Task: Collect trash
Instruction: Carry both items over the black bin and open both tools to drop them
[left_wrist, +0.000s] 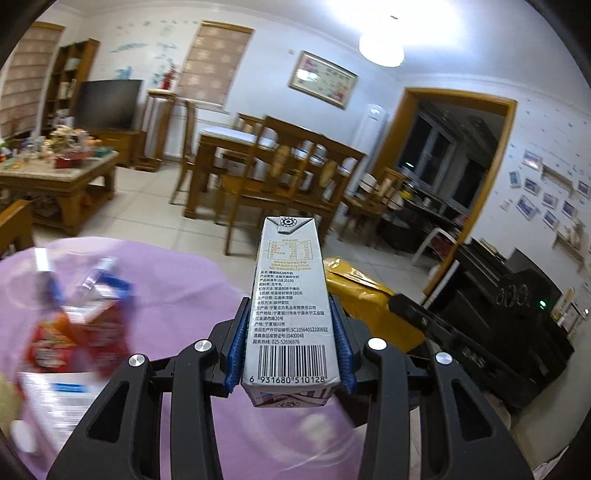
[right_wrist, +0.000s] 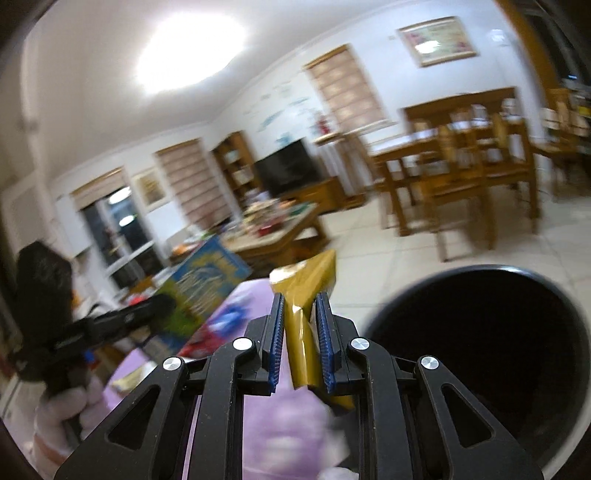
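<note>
Left gripper (left_wrist: 290, 334) pinched a milk carton (left_wrist: 290, 314) upright above the purple cloth (left_wrist: 184, 288). Right gripper (right_wrist: 300, 343) squeezed a gold wrapper (right_wrist: 304, 295); only its camera caught the black bin (right_wrist: 480, 350).

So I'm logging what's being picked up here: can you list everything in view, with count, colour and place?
milk carton: one, silver-grey with barcode, held upright between the left gripper's pads
gold wrapper: one, shiny yellow-gold, pinched in the right gripper
trash bin: one, black, open mouth right of the right gripper
snack wrappers: blurred, count unclear, red and blue, on the purple cloth
purple cloth: one, lilac, under the grippers
printed paper: one, white with blue, lower left on the cloth
picture book: one, blue and green, tilted beyond the cloth
left gripper: black, blue pads, shut on the carton
right gripper: black, blue pads, shut on the wrapper
</note>
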